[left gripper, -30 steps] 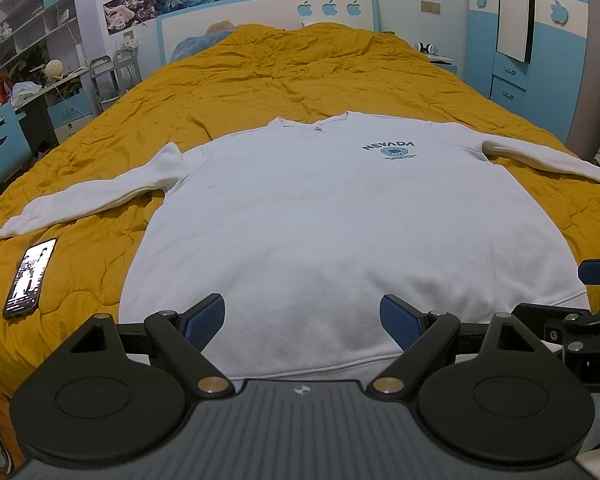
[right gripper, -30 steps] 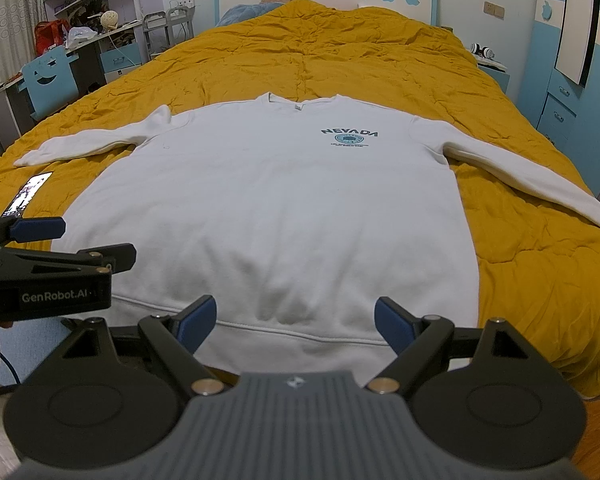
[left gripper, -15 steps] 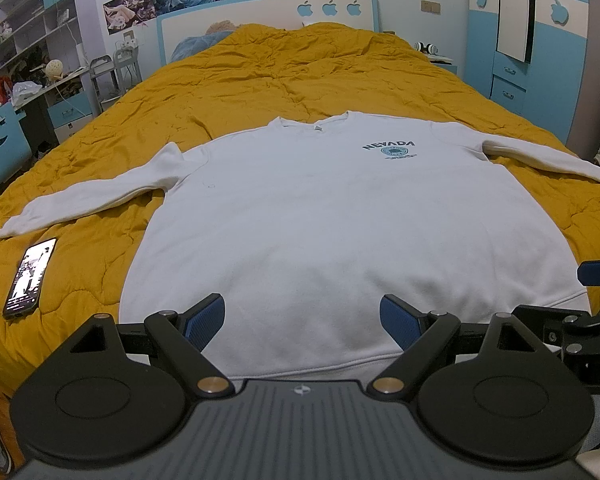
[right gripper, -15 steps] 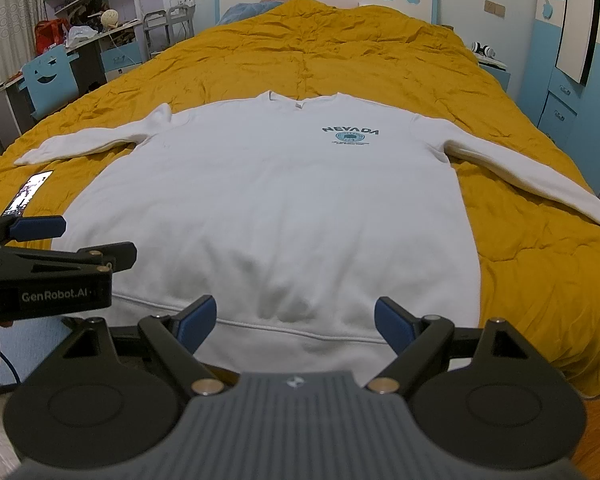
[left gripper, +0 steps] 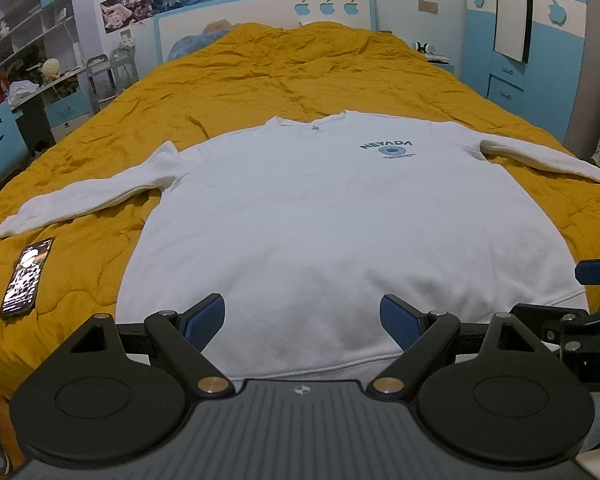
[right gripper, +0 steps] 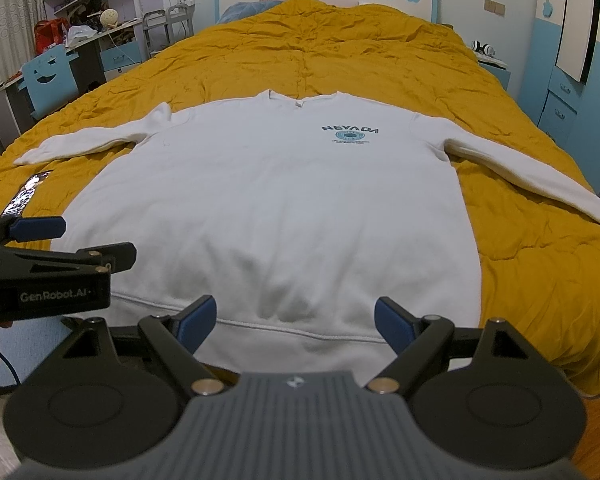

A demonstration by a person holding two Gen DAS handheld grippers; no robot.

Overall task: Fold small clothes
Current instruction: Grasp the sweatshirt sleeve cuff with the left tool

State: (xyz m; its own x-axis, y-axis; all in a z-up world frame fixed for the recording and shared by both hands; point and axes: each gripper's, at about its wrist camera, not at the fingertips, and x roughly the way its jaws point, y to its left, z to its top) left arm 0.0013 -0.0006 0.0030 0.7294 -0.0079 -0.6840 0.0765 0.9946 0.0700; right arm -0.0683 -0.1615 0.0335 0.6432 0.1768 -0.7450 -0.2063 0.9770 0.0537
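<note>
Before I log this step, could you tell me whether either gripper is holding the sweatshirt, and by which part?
Nothing is held. The left gripper and right gripper are both open, near the hem of the white sweatshirt, which lies flat.

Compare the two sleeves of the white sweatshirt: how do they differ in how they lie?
The left sleeve ends on the quilt, with a phone near its cuff. The right sleeve runs to the bed's edge, with no phone near it; its cuff is not clearly seen. Both lie flat and spread outward, unfolded.
</note>
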